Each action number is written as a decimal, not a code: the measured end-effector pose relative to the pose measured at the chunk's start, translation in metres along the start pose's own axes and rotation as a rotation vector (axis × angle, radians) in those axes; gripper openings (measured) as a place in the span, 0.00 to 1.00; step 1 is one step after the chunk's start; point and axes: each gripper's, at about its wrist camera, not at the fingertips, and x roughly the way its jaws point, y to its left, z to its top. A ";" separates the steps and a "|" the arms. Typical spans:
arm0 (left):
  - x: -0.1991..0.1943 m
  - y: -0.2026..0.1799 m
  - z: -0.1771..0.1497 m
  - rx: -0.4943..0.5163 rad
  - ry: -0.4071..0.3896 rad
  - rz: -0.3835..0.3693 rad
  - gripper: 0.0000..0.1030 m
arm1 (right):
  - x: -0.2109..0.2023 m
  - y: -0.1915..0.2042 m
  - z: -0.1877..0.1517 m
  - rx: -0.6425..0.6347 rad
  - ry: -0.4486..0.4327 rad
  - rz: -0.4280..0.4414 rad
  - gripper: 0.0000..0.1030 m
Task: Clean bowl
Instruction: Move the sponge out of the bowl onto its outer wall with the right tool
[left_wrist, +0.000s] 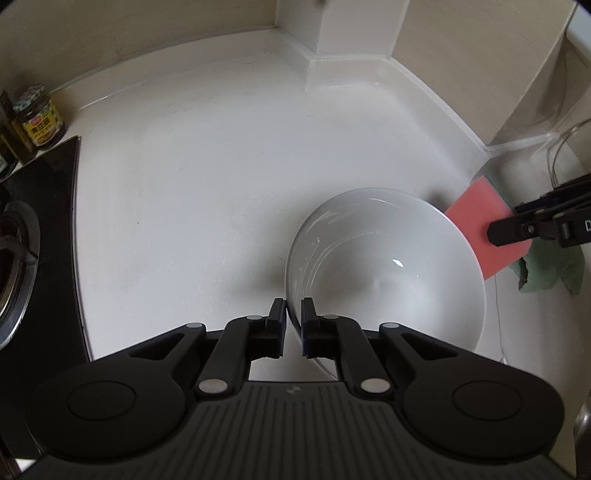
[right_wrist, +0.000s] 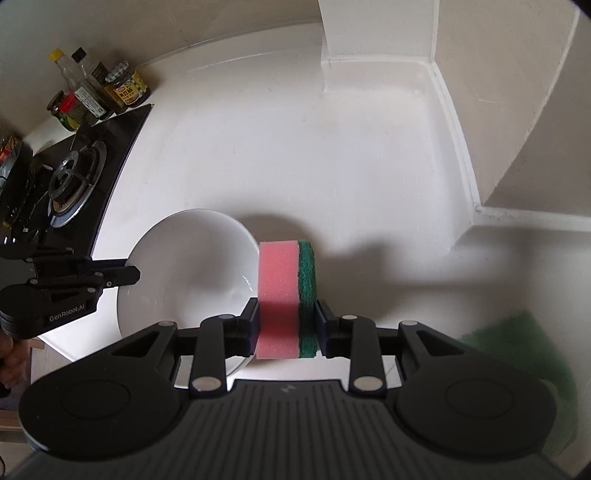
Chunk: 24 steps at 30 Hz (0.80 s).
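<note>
Bowl (left_wrist: 384, 266) of white china sits on the pale counter (left_wrist: 192, 177), nothing inside but a wet sheen. Left gripper (left_wrist: 293, 317) pinches its near rim. Right gripper (right_wrist: 286, 321) clamps a pink-and-green sponge (right_wrist: 286, 295) held just beside the bowl's right edge, above a green cloth (left_wrist: 550, 269).

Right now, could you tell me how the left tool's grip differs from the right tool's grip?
The left tool pinches the thin rim of the white bowl, its jaws nearly together; the right tool clamps the thick sponge, its jaws set wider apart. The bowl is hard and glossy; the sponge is soft, pink foam backed with green scourer. The sponge stands beside the bowl's rim, not inside it. Both tools are shut on something.
</note>
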 end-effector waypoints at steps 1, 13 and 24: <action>0.002 -0.001 0.004 0.033 0.003 -0.004 0.06 | 0.001 0.002 0.002 -0.008 -0.001 -0.006 0.26; -0.001 0.024 0.005 -0.254 0.008 -0.075 0.05 | -0.001 0.004 0.001 0.019 -0.139 -0.048 0.26; 0.000 0.009 0.004 -0.057 0.035 -0.038 0.06 | -0.011 0.008 -0.022 0.052 -0.128 -0.018 0.26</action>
